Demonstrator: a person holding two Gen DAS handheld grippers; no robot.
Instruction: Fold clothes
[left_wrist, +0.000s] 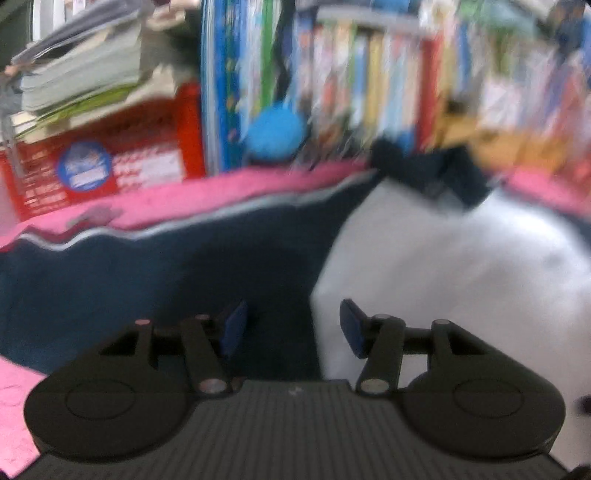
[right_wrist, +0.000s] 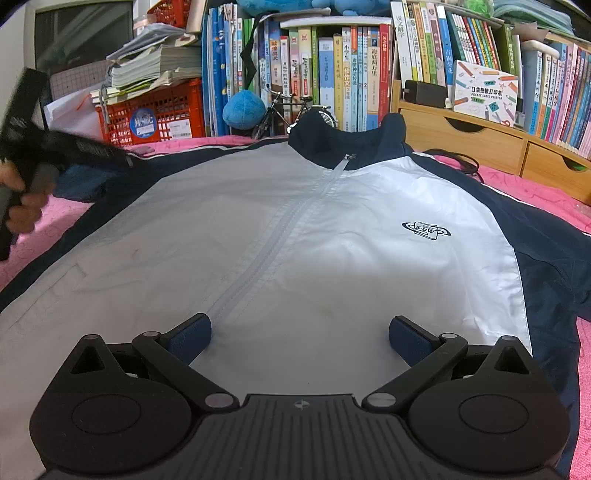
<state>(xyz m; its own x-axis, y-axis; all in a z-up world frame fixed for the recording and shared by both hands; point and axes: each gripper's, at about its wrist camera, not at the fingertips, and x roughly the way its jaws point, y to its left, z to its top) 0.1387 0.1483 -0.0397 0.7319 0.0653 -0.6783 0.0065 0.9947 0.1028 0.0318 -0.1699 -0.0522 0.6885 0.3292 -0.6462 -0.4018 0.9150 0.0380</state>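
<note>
Clearly, the jacket lies spread flat on the pink cover, its chest logo reading "S·LW". My right tongs gape wide above it, empty; my left tongs hang open, holding nothing.

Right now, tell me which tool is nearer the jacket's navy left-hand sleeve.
Left. The left tool hangs open right above that sleeve; the right tool sits open over the jacket's white front, near the zip.

One jacket; two hand-held grippers: left, right; one red crate.
</note>
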